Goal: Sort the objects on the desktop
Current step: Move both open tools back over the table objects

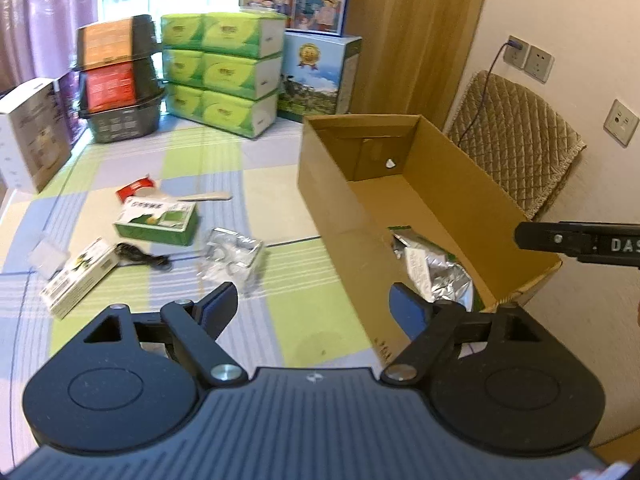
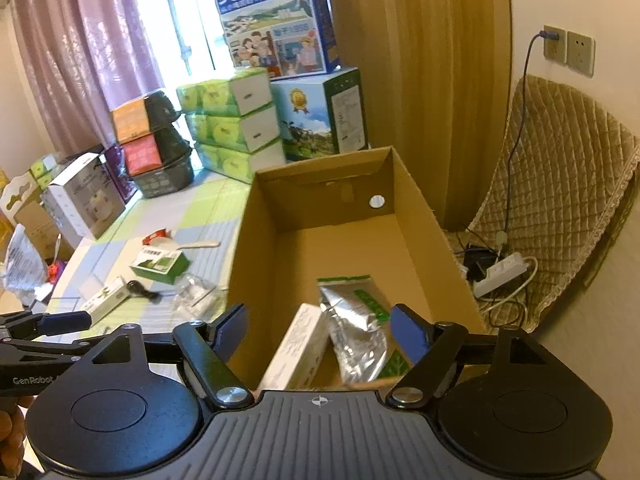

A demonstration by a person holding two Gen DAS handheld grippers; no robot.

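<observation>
Cardboard box [image 2: 340,240], centre-right of frame, already holds a foil pouch [image 2: 356,332] & white carton [image 2: 298,350]. Right gripper [image 2: 320,332] wide, empty above them. Left gripper [image 1: 314,312] wide, empty, facing loose items left on bench [image 1: 280,184].

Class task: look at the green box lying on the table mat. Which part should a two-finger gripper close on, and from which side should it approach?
Grip the green box across its two long side faces, coming down from above. It lies flat with its broad printed face up, so the narrower width suits the open left gripper. The red tape roll crowds its far end, so stay mid-length.
</observation>
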